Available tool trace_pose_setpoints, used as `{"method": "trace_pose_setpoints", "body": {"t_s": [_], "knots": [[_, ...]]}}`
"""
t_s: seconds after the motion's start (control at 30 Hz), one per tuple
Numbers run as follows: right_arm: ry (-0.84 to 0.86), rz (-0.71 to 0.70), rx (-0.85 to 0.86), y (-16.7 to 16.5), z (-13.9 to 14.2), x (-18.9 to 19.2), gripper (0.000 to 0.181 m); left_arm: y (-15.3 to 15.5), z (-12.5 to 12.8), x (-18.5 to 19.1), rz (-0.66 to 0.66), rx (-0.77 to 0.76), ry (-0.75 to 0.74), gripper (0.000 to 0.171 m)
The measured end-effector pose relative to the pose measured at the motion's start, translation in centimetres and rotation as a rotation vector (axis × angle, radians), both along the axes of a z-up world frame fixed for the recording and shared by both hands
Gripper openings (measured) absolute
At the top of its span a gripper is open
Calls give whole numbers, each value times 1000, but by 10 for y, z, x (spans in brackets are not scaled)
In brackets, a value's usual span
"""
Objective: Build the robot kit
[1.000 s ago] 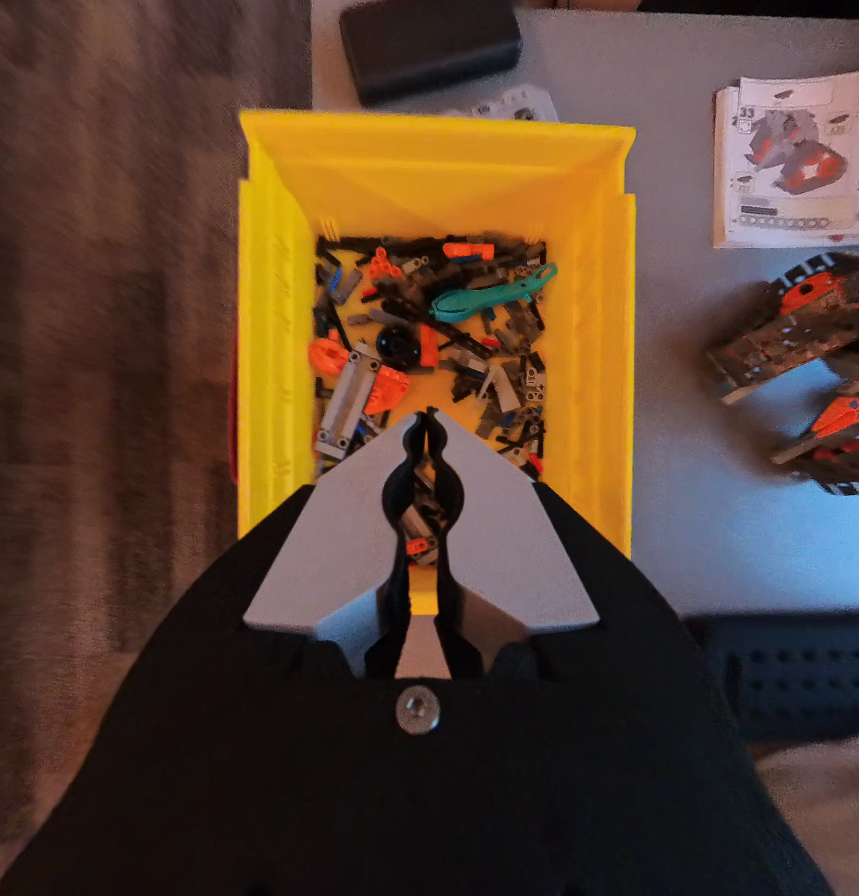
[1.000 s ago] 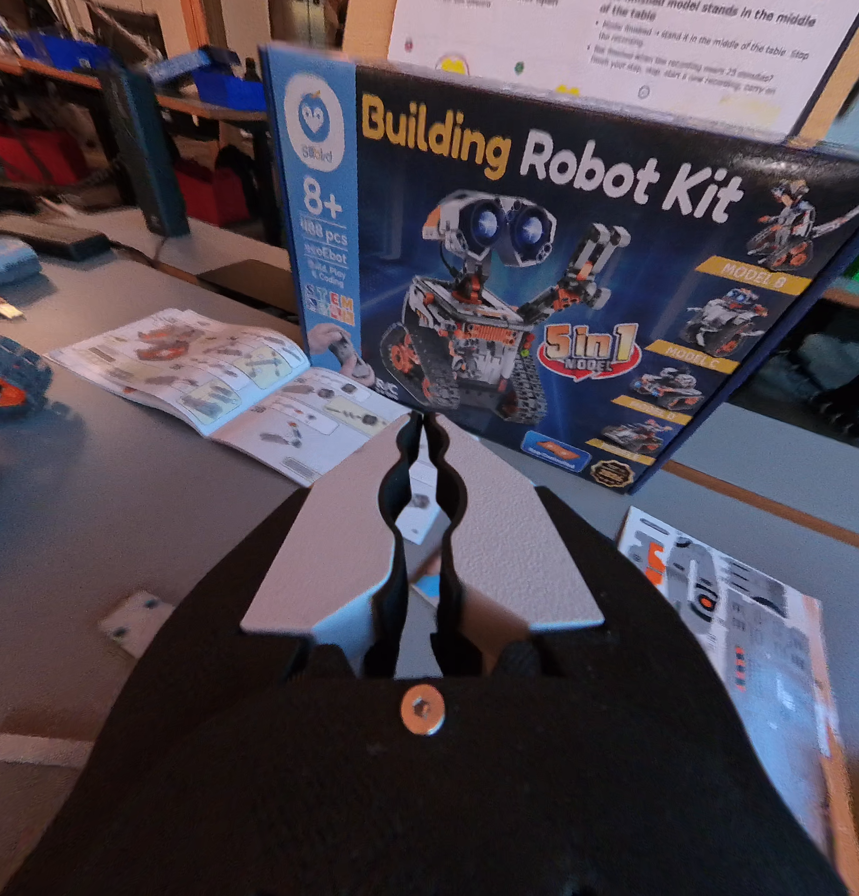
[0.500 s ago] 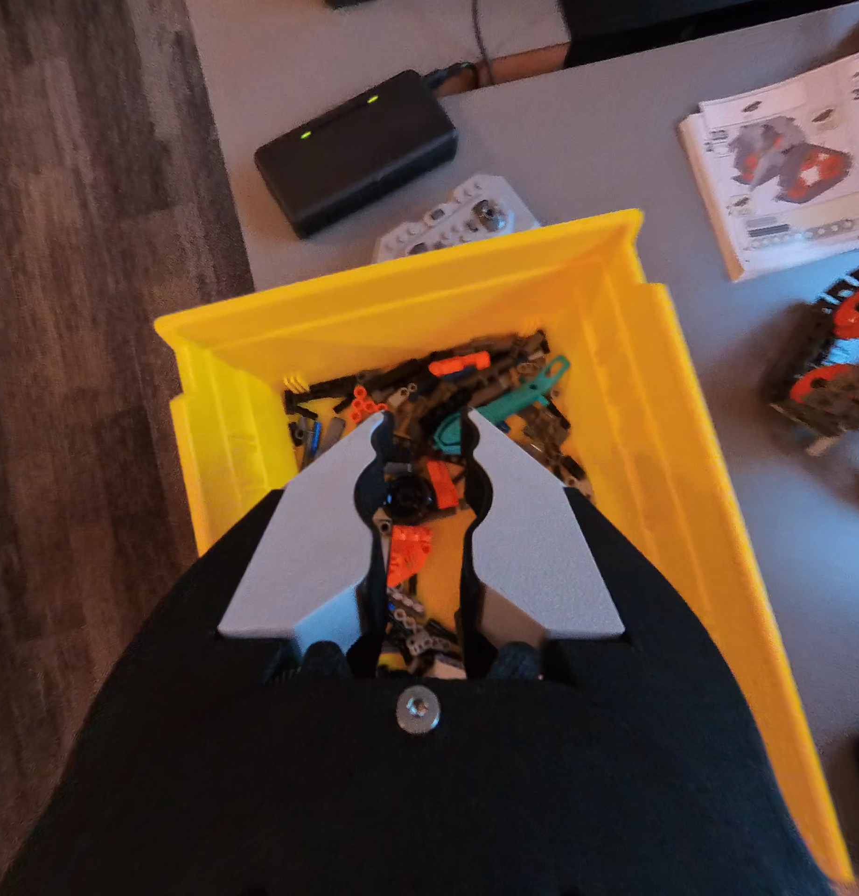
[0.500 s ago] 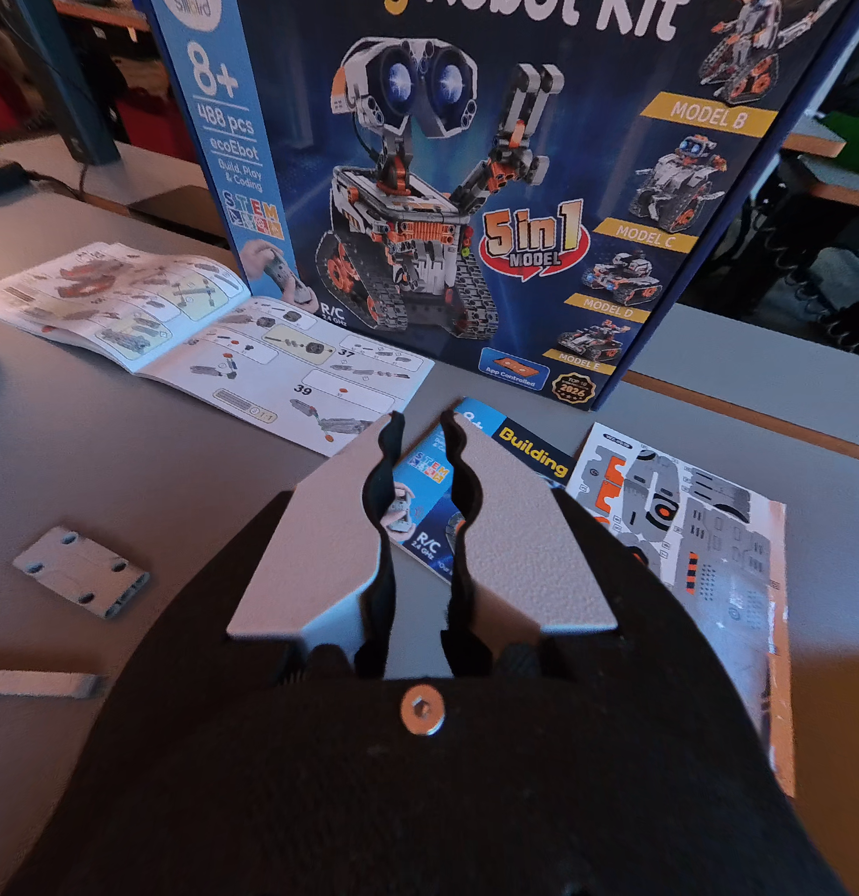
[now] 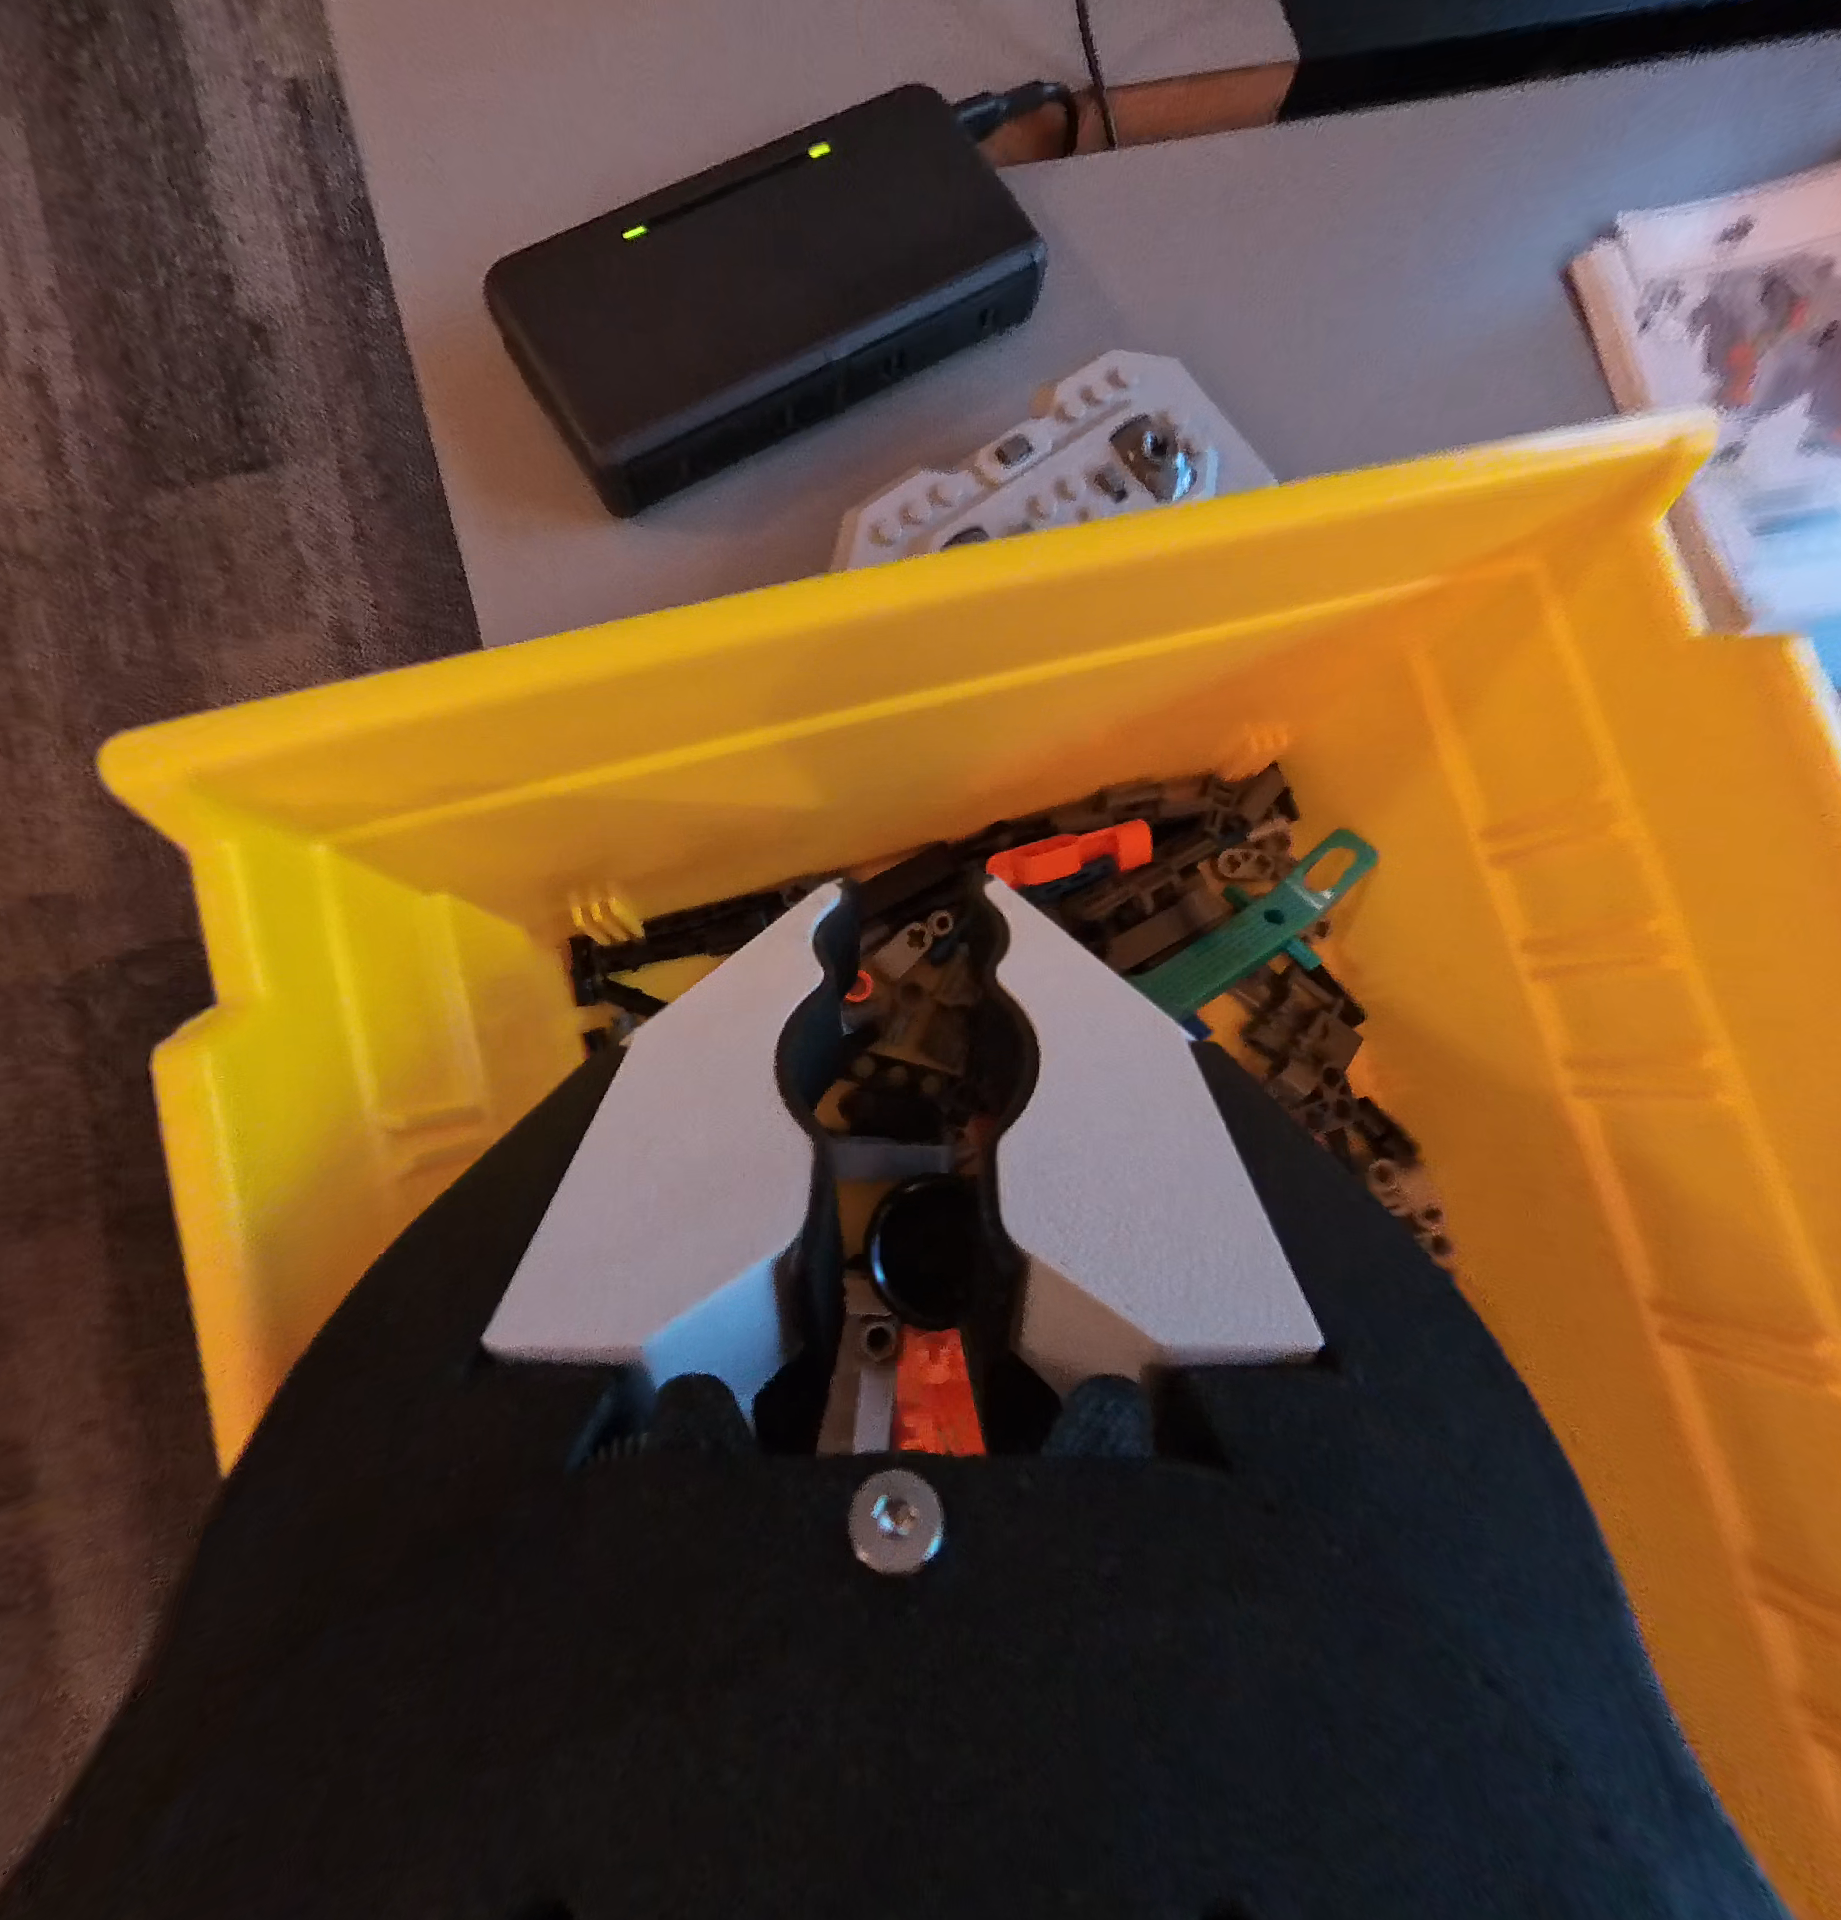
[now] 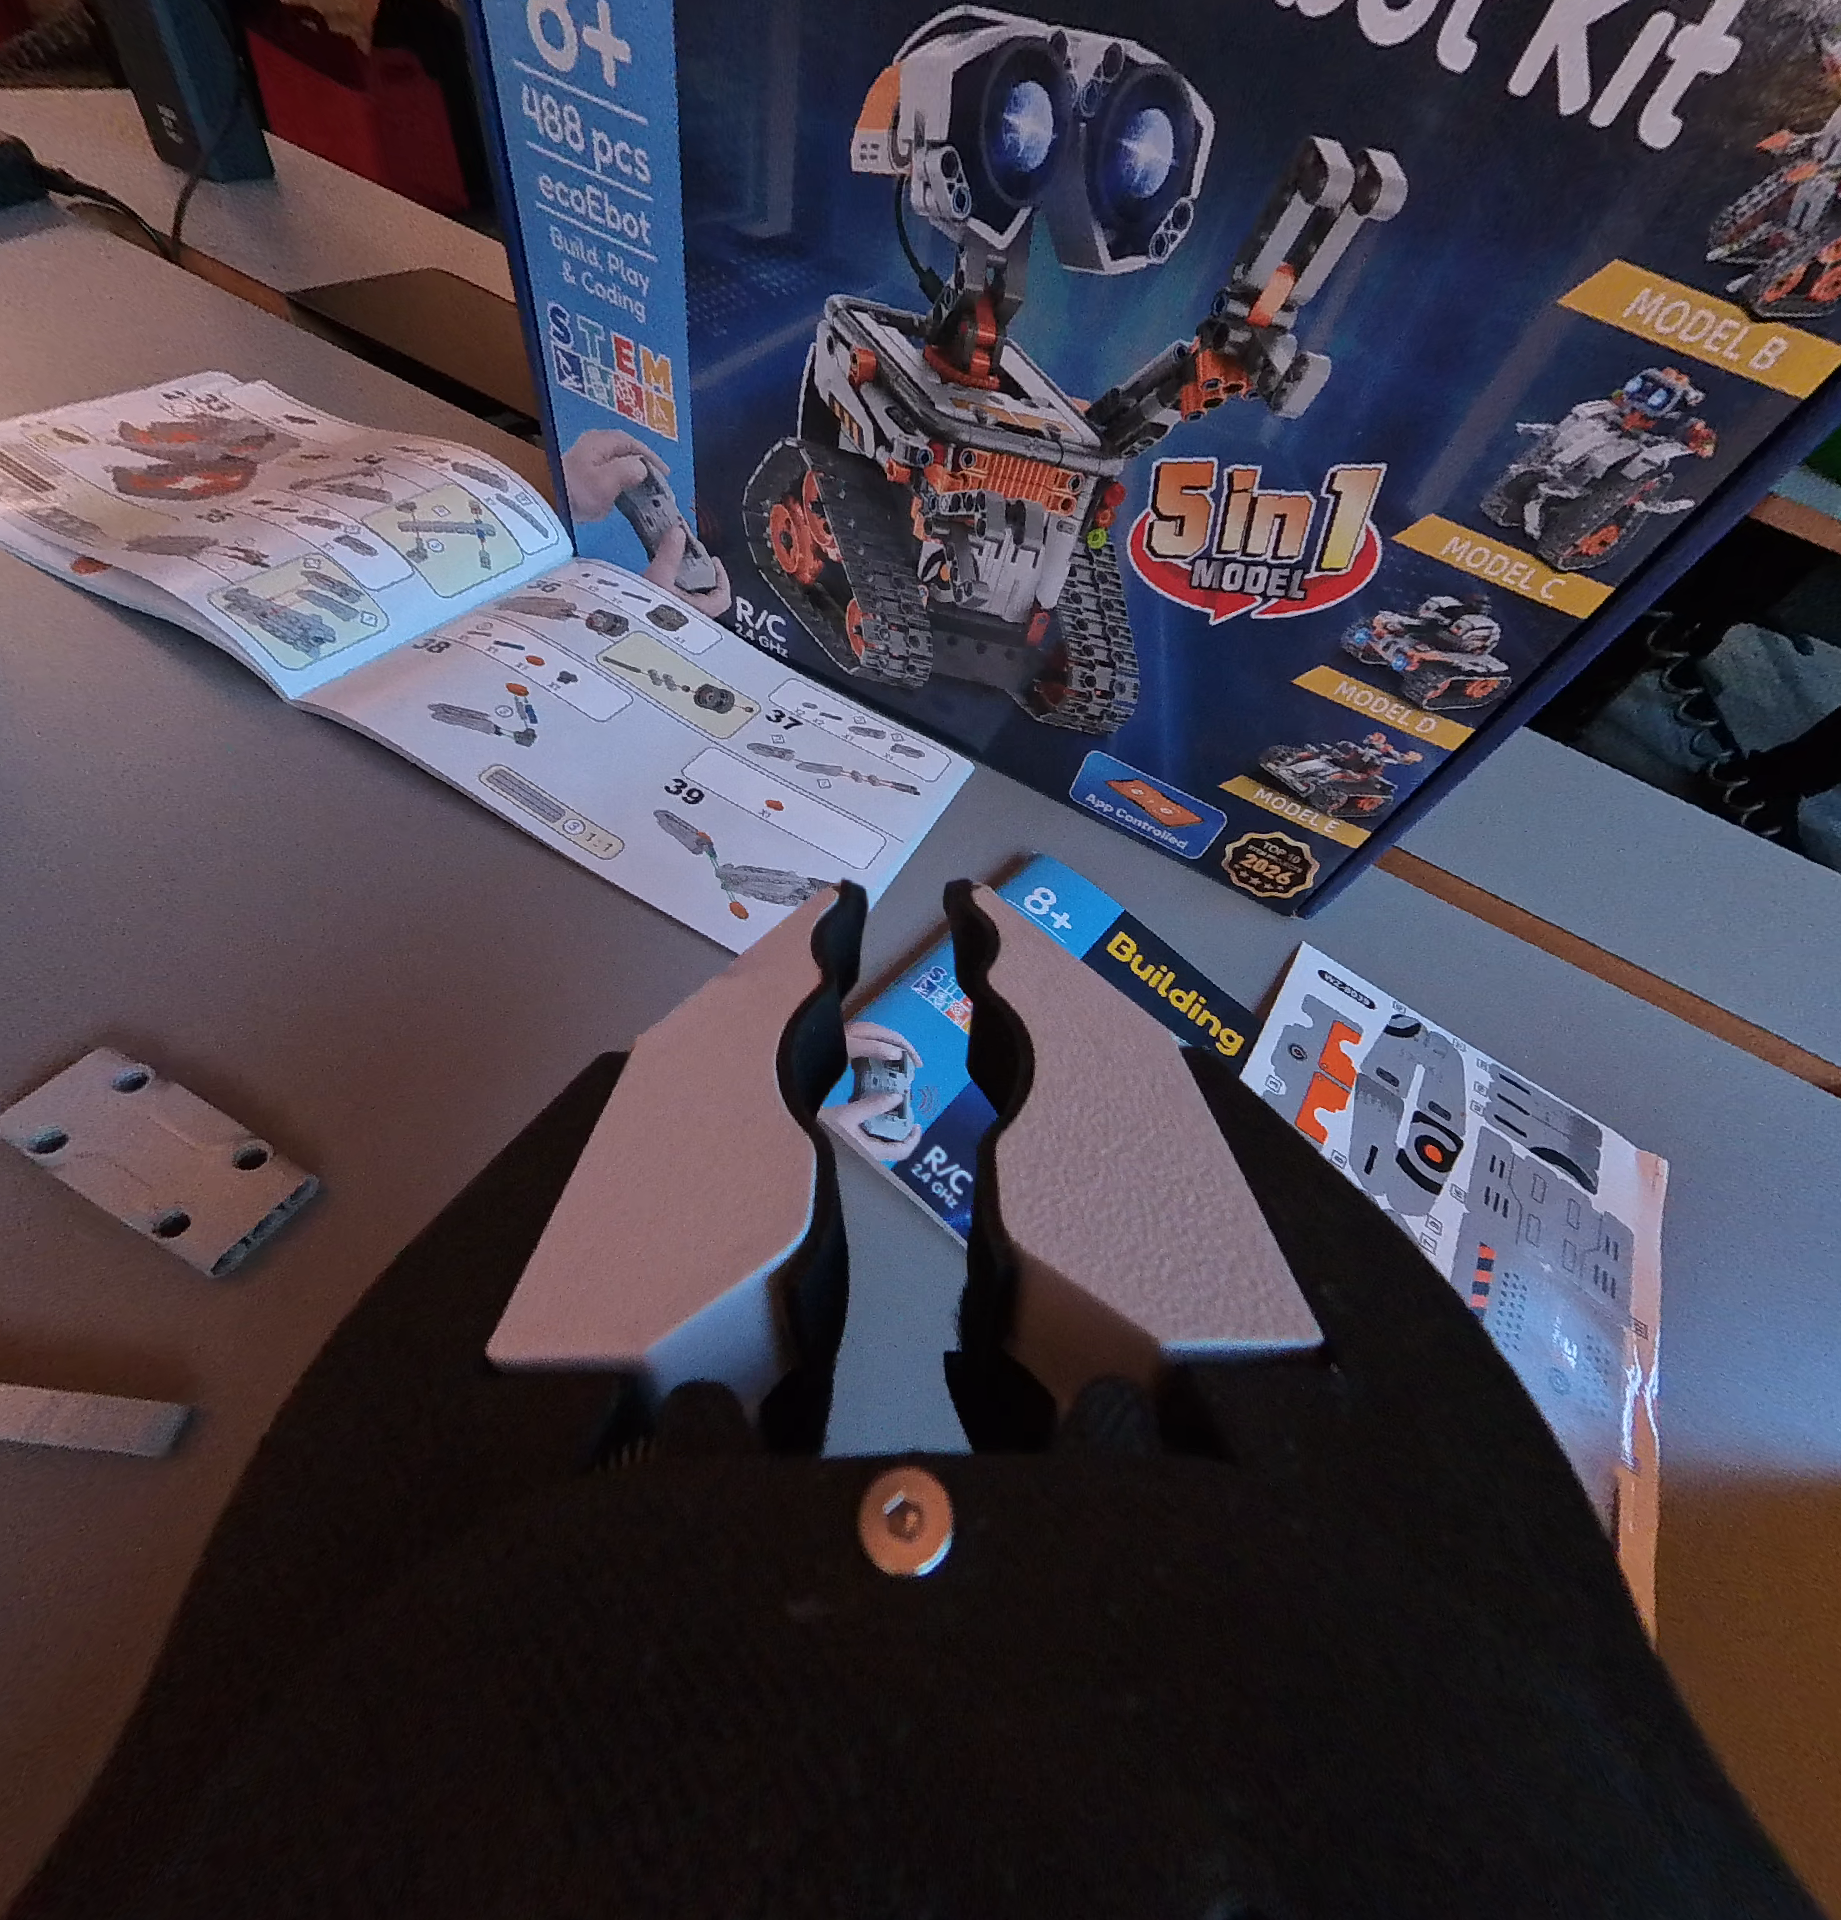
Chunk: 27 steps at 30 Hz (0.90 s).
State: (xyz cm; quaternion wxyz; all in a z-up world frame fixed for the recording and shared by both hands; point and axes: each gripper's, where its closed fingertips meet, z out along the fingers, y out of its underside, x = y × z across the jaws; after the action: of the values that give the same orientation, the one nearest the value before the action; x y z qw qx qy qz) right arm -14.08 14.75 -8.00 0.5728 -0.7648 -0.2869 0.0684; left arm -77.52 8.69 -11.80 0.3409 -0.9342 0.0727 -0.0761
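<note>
My left gripper (image 5: 914, 896) is open and empty, reaching down inside a yellow bin (image 5: 895, 665). Its tips hang over a heap of small dark building pieces (image 5: 1300, 1029) on the bin floor. An orange piece (image 5: 1067, 854) and a teal tool (image 5: 1254, 935) lie just right of the tips. A black round wheel (image 5: 921, 1252) shows between the jaws. My right gripper (image 6: 903, 896) is open and empty above the grey table, over a small blue booklet (image 6: 931, 1049).
A black box with green lights (image 5: 765, 291) and a white studded part (image 5: 1061, 468) lie behind the bin. An open manual (image 6: 428, 613), a large kit box (image 6: 1155, 416), a sticker sheet (image 6: 1467, 1174) and a grey plate (image 6: 152, 1158) surround the right gripper. The left gripper's tips are roughly 65 centimetres from the right gripper's. The orange piece (image 5: 1067, 854) is about 5 centimetres from my left fingertips and 60 centimetres from my right.
My left gripper opened and dropped deeper into the yellow bin towards its far wall. My right gripper opened and moved forward and down towards the blue booklet.
</note>
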Motion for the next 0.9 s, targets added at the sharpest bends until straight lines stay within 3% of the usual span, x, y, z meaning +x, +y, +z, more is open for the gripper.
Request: {"method": "trace_pose_setpoints", "body": {"t_s": [0.17, 0.33, 0.57, 0.9], "knots": [[-4, 4, 0, -2, 1, -1, 17, -3, -23, -8, -24, -69, 213, 10], [-2, 14, -7, -4, 0, -5, 17, -1, -25, -1, -44, -66, 191, 23], [26, 77, 30, -16, 17, -27, 17, -4, -34, 3, -56, -117, 204, 23], [22, 162, 28, -29, 17, -56, 17, -6, -39, 4, -44, -148, 178, 23]]}}
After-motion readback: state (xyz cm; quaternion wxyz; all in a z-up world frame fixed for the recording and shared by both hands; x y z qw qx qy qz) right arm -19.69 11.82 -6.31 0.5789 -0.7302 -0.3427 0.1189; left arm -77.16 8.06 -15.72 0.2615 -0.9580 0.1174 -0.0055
